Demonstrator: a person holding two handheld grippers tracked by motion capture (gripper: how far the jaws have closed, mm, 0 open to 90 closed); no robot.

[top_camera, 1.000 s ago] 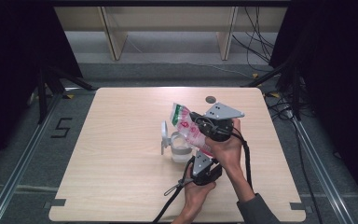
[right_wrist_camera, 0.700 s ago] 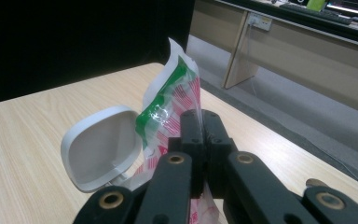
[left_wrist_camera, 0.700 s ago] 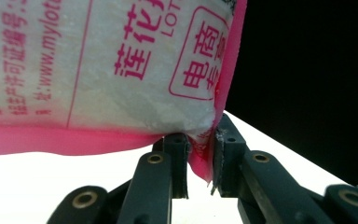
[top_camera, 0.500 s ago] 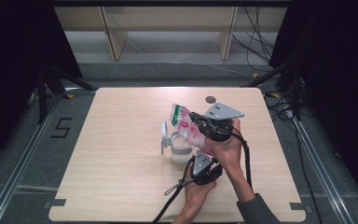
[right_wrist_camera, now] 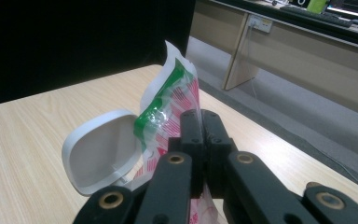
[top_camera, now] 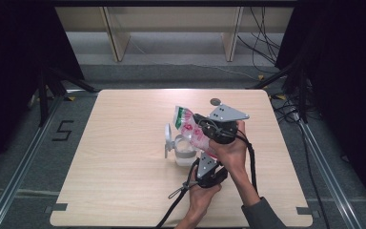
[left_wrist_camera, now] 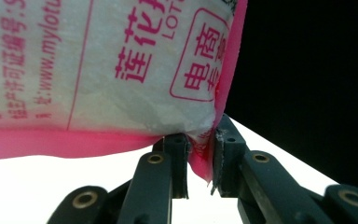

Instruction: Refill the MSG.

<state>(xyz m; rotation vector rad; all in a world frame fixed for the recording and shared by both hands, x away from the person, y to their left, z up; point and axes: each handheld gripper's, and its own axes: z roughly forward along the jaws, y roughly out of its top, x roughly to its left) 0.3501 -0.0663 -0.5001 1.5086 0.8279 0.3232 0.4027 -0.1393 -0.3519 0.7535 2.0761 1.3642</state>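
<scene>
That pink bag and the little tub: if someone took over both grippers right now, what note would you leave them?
Left gripper: shut on the bag's pink bottom seam.
Right gripper: shut on the bag's edge, higher up.
Bag: white granules inside, held tilted over the clear container, green end highest.
Container: on the table, white lid flipped open.
Done: bag lifted, lid open.
Left: probably pouring; no flow visible.

- The pink-and-white printed plastic bag (top_camera: pixel 190 129) hangs tilted above the clear round container (top_camera: pixel 185 151).
- The container's open white lid (top_camera: pixel 167 138) stands at its left.
- A small dark round disc (top_camera: pixel 215 101) lies behind them on the light wooden table (top_camera: pixel 114 162).
</scene>
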